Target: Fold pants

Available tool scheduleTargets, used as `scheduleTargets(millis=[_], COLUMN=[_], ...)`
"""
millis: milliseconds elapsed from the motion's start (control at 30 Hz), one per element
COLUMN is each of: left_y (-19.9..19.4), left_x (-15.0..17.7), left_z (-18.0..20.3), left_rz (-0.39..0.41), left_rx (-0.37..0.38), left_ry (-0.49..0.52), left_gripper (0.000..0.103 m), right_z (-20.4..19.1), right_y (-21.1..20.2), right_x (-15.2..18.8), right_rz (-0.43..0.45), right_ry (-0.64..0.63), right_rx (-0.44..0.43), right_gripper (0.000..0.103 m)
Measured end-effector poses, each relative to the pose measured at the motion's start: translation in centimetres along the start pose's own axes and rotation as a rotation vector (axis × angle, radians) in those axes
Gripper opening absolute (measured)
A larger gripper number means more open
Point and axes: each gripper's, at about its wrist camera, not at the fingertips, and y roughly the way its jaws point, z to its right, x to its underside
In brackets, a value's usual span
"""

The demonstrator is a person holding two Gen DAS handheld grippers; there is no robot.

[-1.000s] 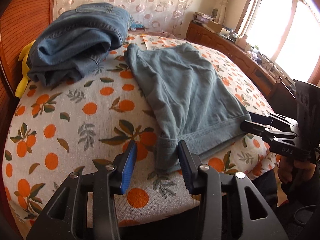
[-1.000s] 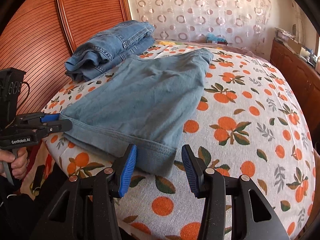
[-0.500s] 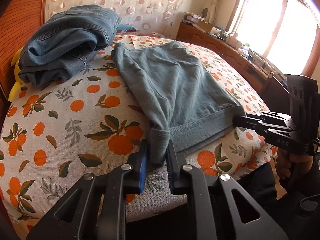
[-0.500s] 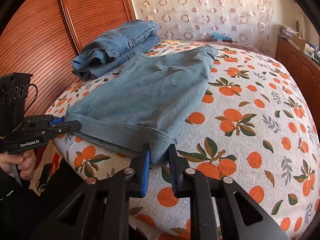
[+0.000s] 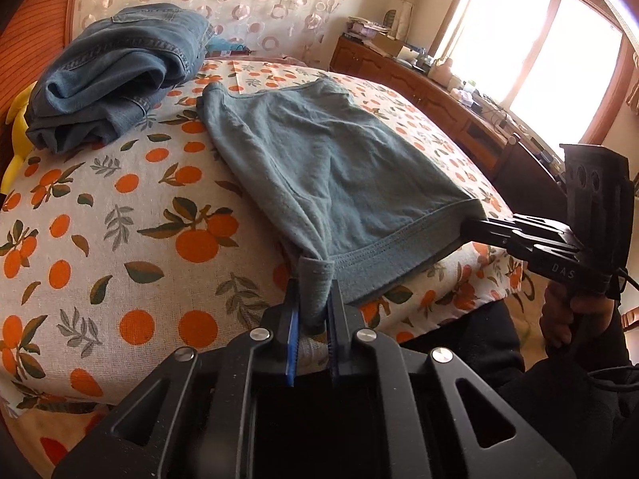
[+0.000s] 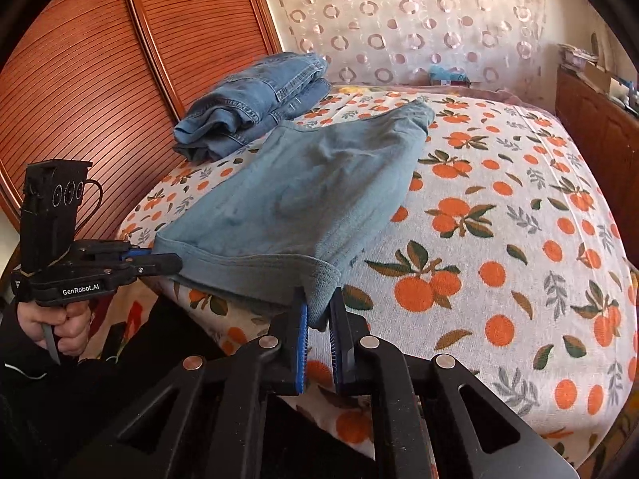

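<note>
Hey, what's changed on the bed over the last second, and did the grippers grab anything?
Both grippers have just been closing: the left gripper and the right gripper now each pinch a near corner of the gray-green shorts, lifting that hem slightly off the orange-print bedspread. The far end of the shorts and the folded jeans stayed put.

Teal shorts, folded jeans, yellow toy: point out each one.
teal shorts (image 5: pixel 339 167): left wrist view, middle of the fabric.
folded jeans (image 6: pixel 255 107): right wrist view, top layer.
yellow toy (image 5: pixel 18 135): left wrist view, part beside the jeans.
</note>
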Motion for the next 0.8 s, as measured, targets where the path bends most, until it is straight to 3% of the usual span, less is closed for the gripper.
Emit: scheduleTargets(millis=[133,367,600,800], left_y=[-0.4,1.0,3.4,5.1], left_x=[-1.3,-6.5,-11.5,-13.5], left_z=[0.1,-1.0,-2.5,-3.7], left_rz=[0.026,0.101,0.108,0.090], left_rx=[-0.003,-0.029,-0.049,-0.064], left_ry=[0.015,0.022,0.025,0.024], left_gripper=[0.012,0.012,0.012,0.012], right_z=[-0.2,1.3,3.6,4.4], right_y=[-0.5,0.2,2.8,6.3], right_x=[-1.9,-6.7,-10.0,-12.5], right_rz=[0.039,0.106,0.094,0.051], right_ry=[-0.026,-0.009,0.007,-0.011], right_rx=[0.004,0.007,0.024,0.039], right_gripper=[0.009,0.009,0.010,0.010])
